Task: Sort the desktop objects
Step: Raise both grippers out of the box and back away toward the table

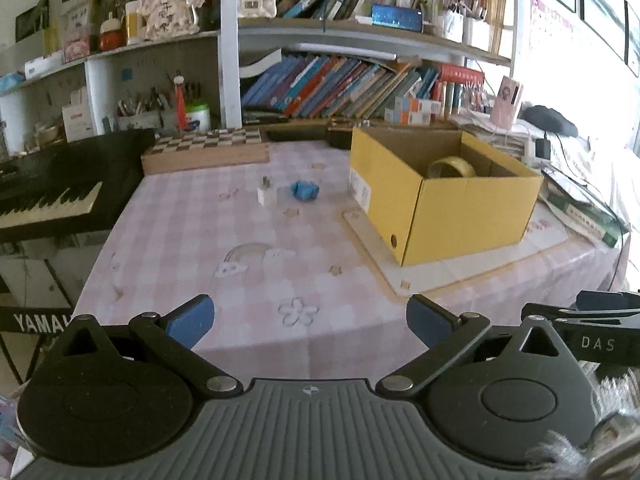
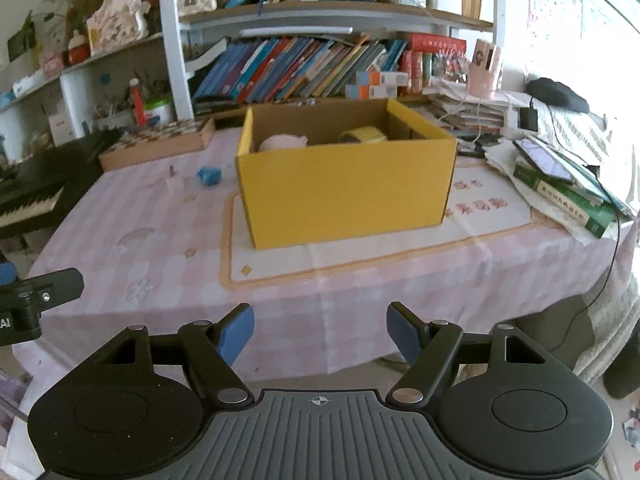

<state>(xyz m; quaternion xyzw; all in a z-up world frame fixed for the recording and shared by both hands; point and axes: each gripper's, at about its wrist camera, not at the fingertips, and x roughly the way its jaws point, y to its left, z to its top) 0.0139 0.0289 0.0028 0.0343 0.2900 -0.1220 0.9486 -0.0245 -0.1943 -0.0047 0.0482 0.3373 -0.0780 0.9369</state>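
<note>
Jaws of both grippers stand apart with nothing between them. Left gripper (image 1: 310,320): blue pads wide, held over the near edge of the table (image 1: 248,280), which wears a pink checked cloth printed with stars, a flower and a rainbow. Right gripper (image 2: 320,334): blue pads likewise spread, held just off the table's near edge, its body also showing at the lower right border of the left view. Yellow box (image 2: 344,192): open-topped cardboard, standing on a pale mat (image 2: 360,256) at the right half of the table. Contents of box: tape roll (image 1: 452,168) on its edge toward the far right corner; pink rounded item (image 2: 282,142) toward the far left, kind cannot be told. Blue item (image 1: 305,191): small, crumpled-looking, lying on the cloth left of the box and apart from it. White charger (image 1: 266,194): small upright block with prongs on top, just left of the blue item, not touching it. Chessboard case (image 1: 204,152): wooden, along the table's far left edge. Keyboard (image 1: 48,196): black, beside the table's left side. Bookshelf (image 1: 332,88): behind the table, slanted books. Phone (image 2: 544,160): on a green book (image 2: 568,200) at the table's right edge.
</note>
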